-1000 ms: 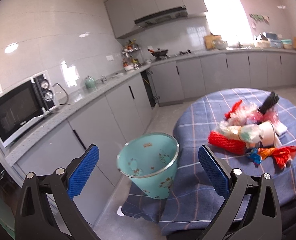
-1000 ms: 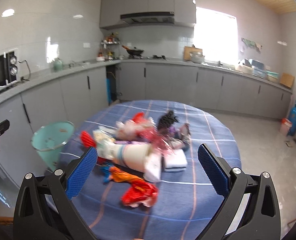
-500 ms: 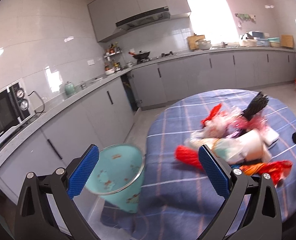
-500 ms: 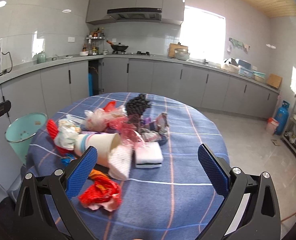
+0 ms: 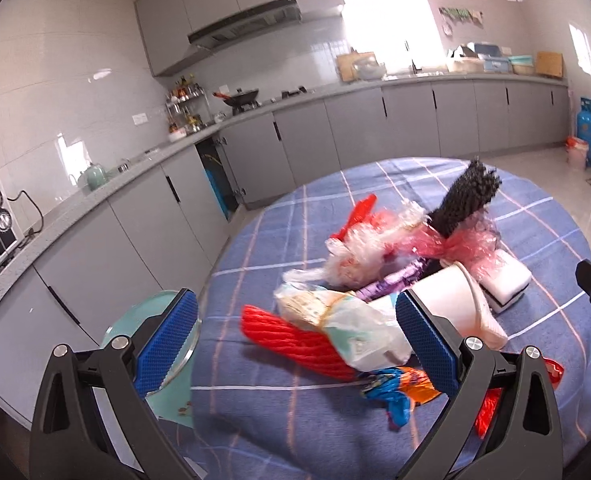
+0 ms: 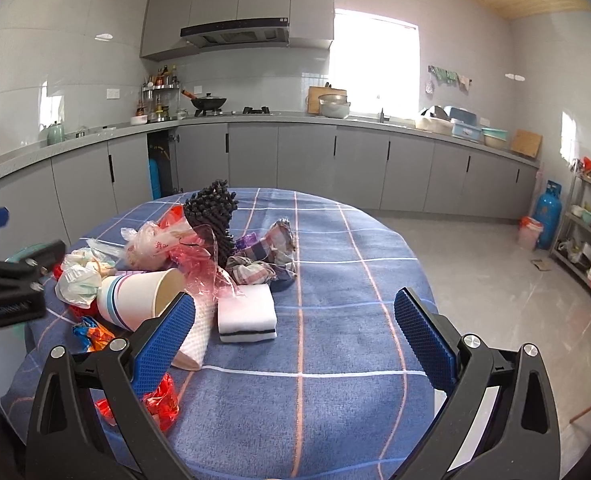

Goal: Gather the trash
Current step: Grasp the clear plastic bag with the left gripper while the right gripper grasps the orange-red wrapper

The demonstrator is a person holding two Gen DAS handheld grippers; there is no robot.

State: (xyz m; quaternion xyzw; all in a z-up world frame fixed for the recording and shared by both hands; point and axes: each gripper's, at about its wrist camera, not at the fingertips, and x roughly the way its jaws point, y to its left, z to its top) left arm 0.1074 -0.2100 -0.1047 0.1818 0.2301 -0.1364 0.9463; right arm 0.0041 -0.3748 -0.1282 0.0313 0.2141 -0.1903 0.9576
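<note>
A heap of trash lies on the round table with the blue plaid cloth (image 5: 543, 216): a red ribbed wrapper (image 5: 295, 342), a crumpled white bag (image 5: 359, 336), a paper cup (image 5: 451, 300), pink cellophane (image 5: 459, 244), a black mesh bundle (image 5: 467, 196) and an orange-blue wrapper (image 5: 403, 392). My left gripper (image 5: 297, 344) is open just in front of the red wrapper and white bag, holding nothing. The teal bin (image 5: 163, 332) shows behind its left finger, beside the table. My right gripper (image 6: 293, 338) is open over the cloth, with the paper cup (image 6: 135, 296) and white sponge (image 6: 247, 312) near its left finger.
Grey kitchen cabinets (image 6: 335, 168) run along the walls behind the table. A checked rag (image 6: 263, 256) and a red wrapper (image 6: 163, 400) also lie on the cloth. A blue gas cylinder (image 6: 549, 212) and a shelf stand on the right. The left gripper's body (image 6: 11, 284) shows at the left edge.
The left gripper has swung right from the teal bin toward the trash heap and come closer to it. The right gripper's view has also turned right. Both stay open.
</note>
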